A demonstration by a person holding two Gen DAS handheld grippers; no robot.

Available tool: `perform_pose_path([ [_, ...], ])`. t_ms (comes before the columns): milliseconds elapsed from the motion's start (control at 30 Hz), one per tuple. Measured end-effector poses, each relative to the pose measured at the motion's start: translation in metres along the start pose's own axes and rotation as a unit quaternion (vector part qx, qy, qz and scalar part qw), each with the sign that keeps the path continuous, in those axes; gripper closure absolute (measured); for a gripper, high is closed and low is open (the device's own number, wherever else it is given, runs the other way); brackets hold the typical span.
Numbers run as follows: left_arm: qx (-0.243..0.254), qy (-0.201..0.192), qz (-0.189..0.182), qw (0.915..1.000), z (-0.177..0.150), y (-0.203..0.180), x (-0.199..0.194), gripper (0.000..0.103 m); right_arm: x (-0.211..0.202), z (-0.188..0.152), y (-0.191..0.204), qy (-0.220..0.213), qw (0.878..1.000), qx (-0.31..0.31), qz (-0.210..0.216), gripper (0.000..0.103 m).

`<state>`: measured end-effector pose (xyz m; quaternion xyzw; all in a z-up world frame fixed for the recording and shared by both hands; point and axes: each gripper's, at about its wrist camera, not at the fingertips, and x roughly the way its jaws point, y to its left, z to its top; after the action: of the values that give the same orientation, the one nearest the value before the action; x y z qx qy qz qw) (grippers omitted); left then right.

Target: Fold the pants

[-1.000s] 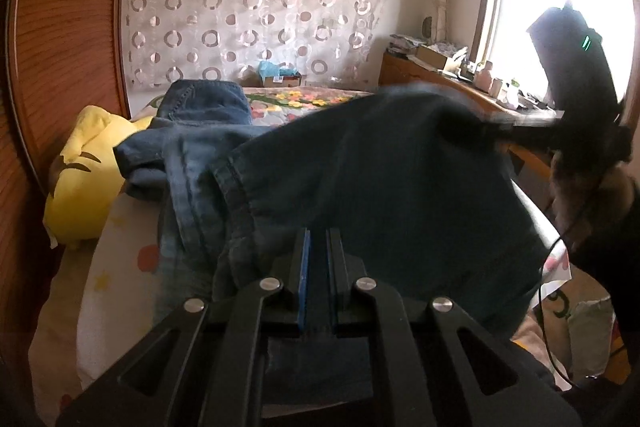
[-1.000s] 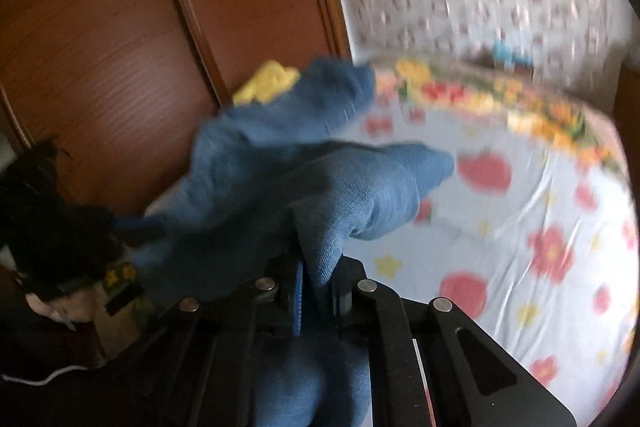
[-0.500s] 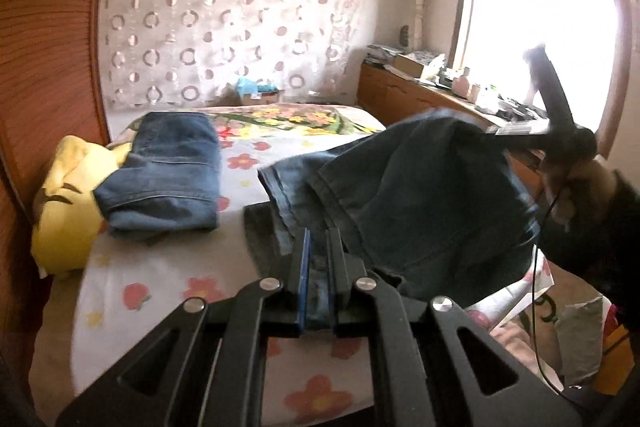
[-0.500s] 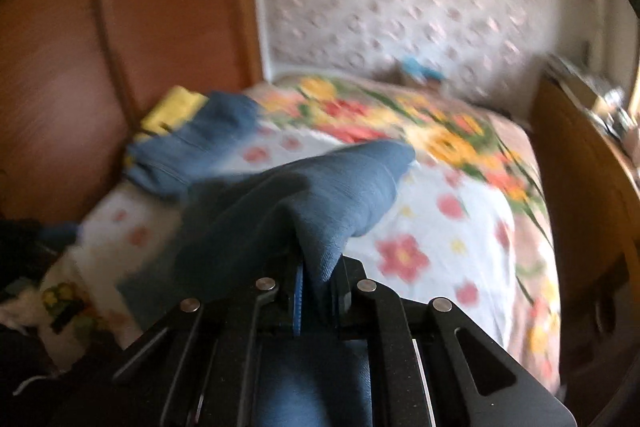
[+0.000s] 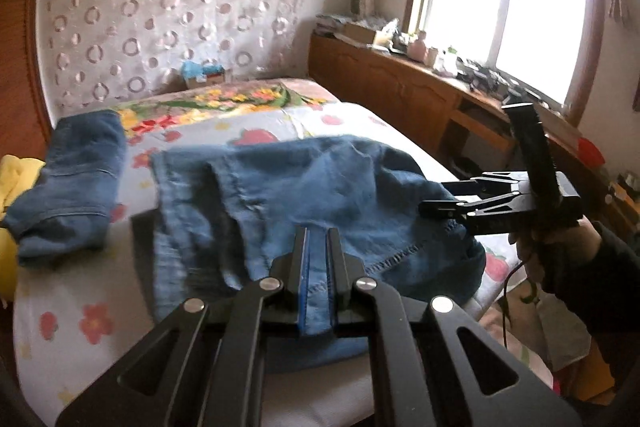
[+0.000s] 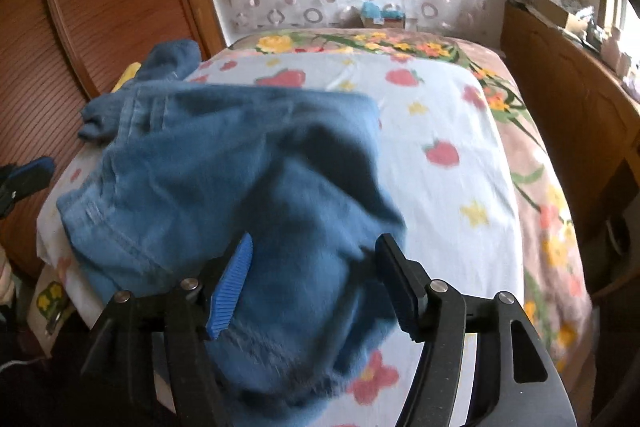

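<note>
Blue denim pants (image 5: 304, 195) lie spread over the near end of the floral bed (image 5: 80, 315). My left gripper (image 5: 317, 239) is shut on the pants' near edge. My right gripper (image 6: 316, 247) is open, its jaws wide apart with the pants (image 6: 224, 171) lying loose between them. It also shows in the left wrist view (image 5: 444, 199), at the pants' right edge. The part of the pants beneath both grippers is hidden.
A second folded pair of jeans (image 5: 76, 179) lies at the bed's left, beside a yellow plush (image 5: 16, 179). A wooden cabinet (image 5: 400, 87) under the window runs along the right. A wooden wardrobe (image 6: 100, 7) stands left of the bed.
The pants were swung down from the air onto the bed. My right gripper has opened and let the denim go. My left gripper is still clamped on it.
</note>
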<state>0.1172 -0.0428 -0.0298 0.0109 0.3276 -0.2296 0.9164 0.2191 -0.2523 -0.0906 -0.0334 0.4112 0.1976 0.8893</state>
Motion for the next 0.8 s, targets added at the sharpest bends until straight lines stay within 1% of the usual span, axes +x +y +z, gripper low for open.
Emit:
perform_pose_path([
  [67, 0.003, 0.013, -0.002, 0.9999, -0.005, -0.006, 0.011, 0.097, -0.001, -0.01, -0.004, -0.002, 1.0, 0.004, -0.003, 0.032],
  [167, 0.0, 0.031, -0.002, 0.9995, -0.012, -0.006, 0.023, 0.097, -0.001, -0.018, -0.012, -0.007, 0.999, 0.031, 0.012, 0.029],
  [400, -0.009, 0.057, 0.001, 0.9983, -0.029, 0.001, 0.039, 0.097, -0.003, -0.02, -0.011, -0.028, 0.999, 0.042, 0.001, 0.024],
  [533, -0.011, 0.067, 0.001, 0.9977, -0.035, 0.003, 0.046, 0.097, 0.002, -0.025, -0.014, -0.02, 0.998, 0.056, 0.012, 0.024],
  [600, -0.008, 0.071, -0.001, 0.9974, -0.036, 0.002, 0.049, 0.094, 0.005, -0.026, -0.013, -0.016, 0.998, 0.057, 0.023, 0.023],
  [667, -0.005, 0.072, -0.007, 0.9974, -0.035, -0.001, 0.053, 0.085, 0.007, -0.028, -0.012, -0.013, 0.998, 0.058, 0.037, 0.023],
  [700, -0.002, 0.071, -0.008, 0.9975, -0.035, -0.003, 0.053, 0.083, 0.008, -0.028, -0.012, -0.012, 0.997, 0.06, 0.043, 0.022],
  [767, 0.004, 0.069, -0.006, 0.9976, -0.036, -0.006, 0.054, 0.08, 0.008, -0.03, -0.01, -0.015, 0.998, 0.055, 0.04, 0.022],
  [800, 0.006, 0.068, -0.004, 0.9977, -0.036, -0.006, 0.054, 0.08, 0.008, -0.03, -0.008, -0.016, 0.998, 0.054, 0.042, 0.024],
])
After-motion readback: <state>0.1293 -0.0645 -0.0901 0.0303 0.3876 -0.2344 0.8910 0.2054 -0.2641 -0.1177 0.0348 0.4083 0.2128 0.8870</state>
